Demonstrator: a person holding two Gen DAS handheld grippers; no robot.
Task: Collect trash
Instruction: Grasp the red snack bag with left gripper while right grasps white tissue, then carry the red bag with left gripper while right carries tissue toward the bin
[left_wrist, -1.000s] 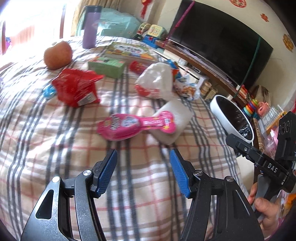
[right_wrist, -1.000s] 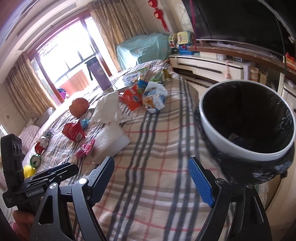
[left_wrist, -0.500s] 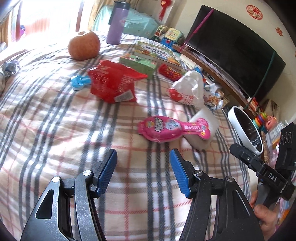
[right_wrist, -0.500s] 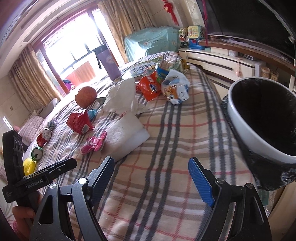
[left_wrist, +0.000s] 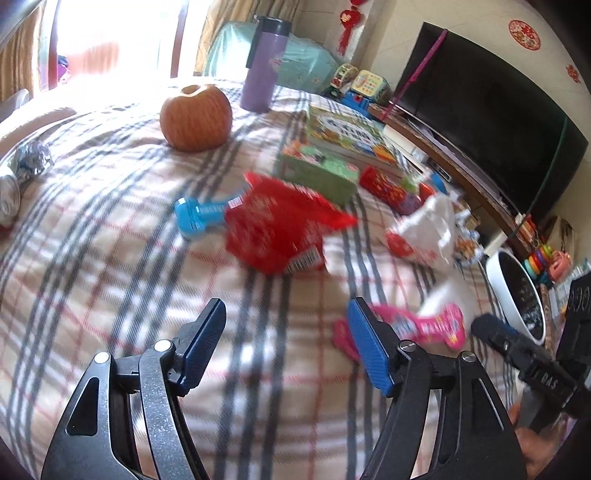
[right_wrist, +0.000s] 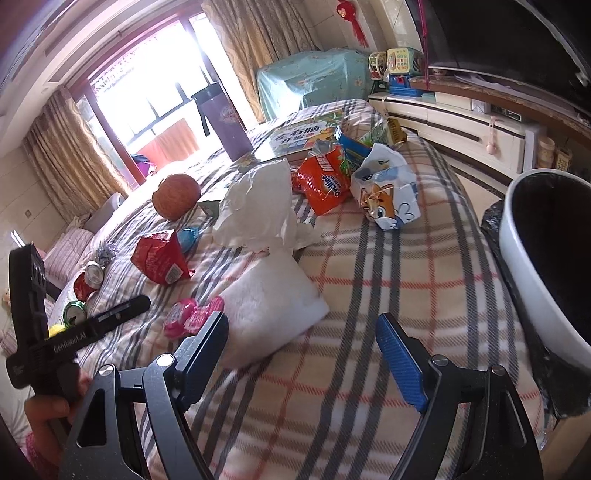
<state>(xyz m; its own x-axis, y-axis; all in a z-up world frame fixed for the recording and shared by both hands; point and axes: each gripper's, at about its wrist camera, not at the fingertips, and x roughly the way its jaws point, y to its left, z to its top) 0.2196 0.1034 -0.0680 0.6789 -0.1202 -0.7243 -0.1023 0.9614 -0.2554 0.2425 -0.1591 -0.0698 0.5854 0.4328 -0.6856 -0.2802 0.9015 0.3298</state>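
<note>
**Both grippers hover empty over the littered plaid blanket**

The red snack packet (left_wrist: 275, 229) lies ahead of the left gripper (left_wrist: 286, 341), beyond its fingertips and apart from them. A pink wrapper (left_wrist: 424, 325) lies just behind its right finger, against a white foam block (right_wrist: 266, 299). The left jaws are opening, with only blanket between them.

The right gripper (right_wrist: 303, 347) stands wide apart and holds nothing; the foam block sits just past its left finger, and the pink wrapper lies beside that. Farther off lie a crumpled white tissue (right_wrist: 258, 206), an orange chip bag (right_wrist: 325, 181) and a cartoon-cat wrapper (right_wrist: 388, 192).

Everything rests on a plaid blanket (right_wrist: 388, 277). A white trash bin (right_wrist: 532, 280) with a black liner stands at its right edge. An apple (left_wrist: 195, 118), a purple flask (left_wrist: 262, 70) and a television (left_wrist: 491, 122) fill the room behind.
</note>
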